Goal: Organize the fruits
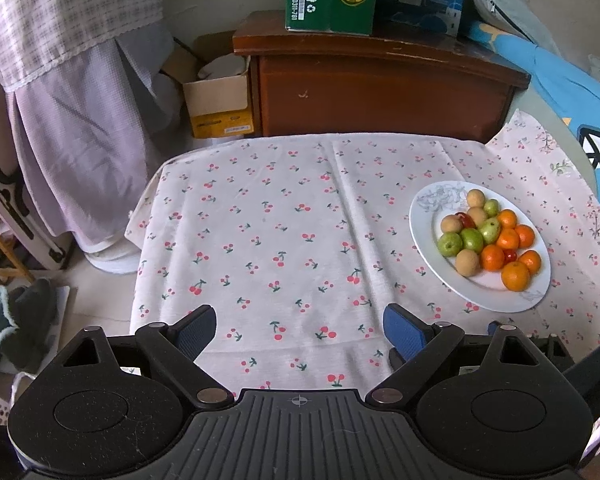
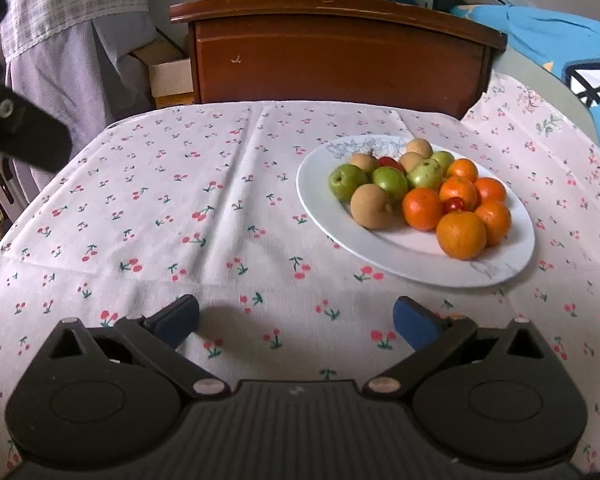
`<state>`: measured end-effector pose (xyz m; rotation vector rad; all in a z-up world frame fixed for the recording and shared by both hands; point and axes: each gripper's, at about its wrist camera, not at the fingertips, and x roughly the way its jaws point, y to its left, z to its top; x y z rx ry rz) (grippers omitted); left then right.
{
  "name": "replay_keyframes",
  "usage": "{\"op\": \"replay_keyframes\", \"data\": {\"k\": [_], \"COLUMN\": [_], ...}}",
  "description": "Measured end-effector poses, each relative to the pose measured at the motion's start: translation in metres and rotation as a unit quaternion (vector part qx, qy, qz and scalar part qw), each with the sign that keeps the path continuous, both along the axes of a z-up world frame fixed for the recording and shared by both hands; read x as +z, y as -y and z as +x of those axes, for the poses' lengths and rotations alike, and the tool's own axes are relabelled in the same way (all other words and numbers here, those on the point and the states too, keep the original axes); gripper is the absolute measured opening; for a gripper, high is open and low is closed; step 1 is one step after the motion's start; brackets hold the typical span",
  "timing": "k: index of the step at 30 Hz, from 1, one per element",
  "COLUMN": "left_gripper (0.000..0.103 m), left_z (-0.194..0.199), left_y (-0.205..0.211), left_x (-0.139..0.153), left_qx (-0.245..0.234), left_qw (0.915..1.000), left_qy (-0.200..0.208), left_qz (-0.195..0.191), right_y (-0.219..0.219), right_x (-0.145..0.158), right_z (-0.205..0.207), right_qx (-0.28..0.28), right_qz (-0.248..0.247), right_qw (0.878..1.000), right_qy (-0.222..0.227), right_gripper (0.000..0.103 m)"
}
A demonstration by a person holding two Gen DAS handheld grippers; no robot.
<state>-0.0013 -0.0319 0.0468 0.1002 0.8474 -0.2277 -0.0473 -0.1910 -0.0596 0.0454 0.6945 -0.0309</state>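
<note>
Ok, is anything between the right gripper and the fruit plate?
Nothing visible. Only bare cherry-print tablecloth lies between the open right gripper and the plate, ahead and to its right. The nearest orange is unobstructed.

Soft daylight fills both pictures, and nothing is very bright or very dark. The white tablecloth [image 1: 284, 216] looks pale and a bit washed out. In the right wrist view a soft grey shadow lies on the cloth between the right gripper [image 2: 296, 316] fingers. Small faint shadows sit under the fruit on the white plate [image 2: 380, 240]. The oranges [image 2: 460, 236] look a little fuzzy. The fisheye lens bends straight lines, so the brown cabinet [image 1: 380, 92] top curves. The corners of both pictures go dark and blurry.
</note>
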Motion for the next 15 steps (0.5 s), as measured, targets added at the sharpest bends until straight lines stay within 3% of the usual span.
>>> {"op": "replay_keyframes", "data": {"k": [15], "left_gripper": [0.092], "left_z": [0.012], "left_y": [-0.004], "left_x": [-0.021], "left_qx": [0.016], "left_qw": [0.9995], "left_qy": [-0.018], "left_qz": [0.020], "right_y": [0.000], "right_x": [0.000], "right_z": [-0.001], "right_qx": [0.000], "right_qz": [0.000], "right_qw": [1.000], "right_qy": [0.002], "right_gripper": [0.102]}}
